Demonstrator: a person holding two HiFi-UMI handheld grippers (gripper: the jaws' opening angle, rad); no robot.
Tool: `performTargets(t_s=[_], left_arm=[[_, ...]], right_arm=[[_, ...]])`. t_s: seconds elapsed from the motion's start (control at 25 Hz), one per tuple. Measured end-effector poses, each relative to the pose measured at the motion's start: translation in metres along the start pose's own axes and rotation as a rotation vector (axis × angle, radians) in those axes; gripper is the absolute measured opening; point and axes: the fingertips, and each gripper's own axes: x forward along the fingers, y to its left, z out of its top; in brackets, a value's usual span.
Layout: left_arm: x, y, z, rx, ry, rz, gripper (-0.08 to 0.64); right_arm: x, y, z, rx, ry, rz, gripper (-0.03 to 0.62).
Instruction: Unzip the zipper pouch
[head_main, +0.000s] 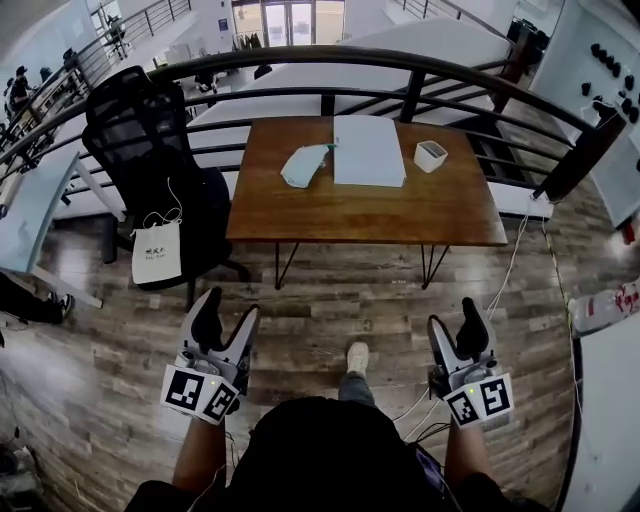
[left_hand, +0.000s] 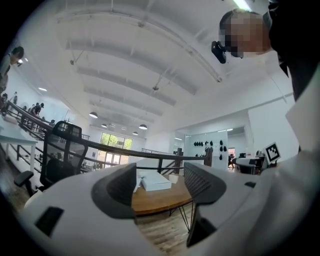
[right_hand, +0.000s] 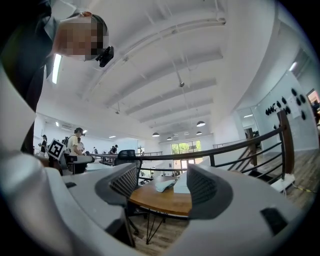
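The zipper pouch (head_main: 305, 165), pale and flat, lies on the wooden table (head_main: 360, 215) left of a white flat box (head_main: 368, 150). Both grippers are held level over the floor, well short of the table. My left gripper (head_main: 228, 312) is open with nothing between its fingers. My right gripper (head_main: 455, 320) is also open and empty. In the left gripper view the left gripper (left_hand: 160, 187) frames the far table, with the pouch (left_hand: 136, 183) half hidden behind one jaw. In the right gripper view the right gripper (right_hand: 165, 192) frames the pouch (right_hand: 164, 185).
A small white container (head_main: 430, 155) stands on the table's right part. A black office chair (head_main: 150, 160) with a white bag (head_main: 157, 252) hung on it is left of the table. A dark railing (head_main: 420, 65) runs behind. Wood floor (head_main: 330, 300) lies between me and the table.
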Motion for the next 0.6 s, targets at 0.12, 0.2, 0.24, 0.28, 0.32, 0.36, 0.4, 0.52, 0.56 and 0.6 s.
performTargets(t_s=[0.12, 0.2, 0.24, 0.28, 0.32, 0.36, 0.4, 0.52, 0.56, 0.6], left_arm=[[0.030, -0.004, 0.003, 0.003, -0.007, 0.001, 0.299], [0.050, -0.007, 0.003, 0.005, -0.010, -0.001, 0.299], [0.059, -0.008, 0.002, 0.005, -0.009, -0.001, 0.299], [0.067, -0.009, 0.001, 0.006, -0.007, 0.002, 0.299], [0.076, -0.009, 0.000, 0.006, -0.004, 0.005, 0.299], [0.084, -0.009, -0.001, 0.007, -0.001, 0.009, 0.299], [0.093, -0.009, -0.001, 0.008, 0.001, 0.012, 0.299], [0.120, -0.011, -0.001, 0.010, 0.004, 0.025, 0.299], [0.128, -0.012, -0.002, 0.008, 0.005, 0.031, 0.299], [0.136, -0.013, -0.003, 0.007, 0.007, 0.037, 0.299]], right_arm=[[0.020, -0.027, 0.007, 0.001, -0.024, 0.007, 0.296], [0.033, -0.045, 0.008, -0.001, -0.031, 0.012, 0.295], [0.039, -0.053, 0.007, -0.001, -0.030, 0.015, 0.295], [0.045, -0.061, 0.005, -0.002, -0.027, 0.018, 0.295], [0.051, -0.069, 0.003, -0.003, -0.023, 0.020, 0.295], [0.056, -0.077, 0.002, -0.002, -0.020, 0.022, 0.296], [0.063, -0.085, 0.002, 0.002, -0.018, 0.024, 0.295], [0.081, -0.108, 0.002, 0.012, -0.017, 0.034, 0.295], [0.086, -0.115, 0.003, 0.013, -0.015, 0.040, 0.295], [0.091, -0.122, 0.003, 0.014, -0.013, 0.046, 0.295]])
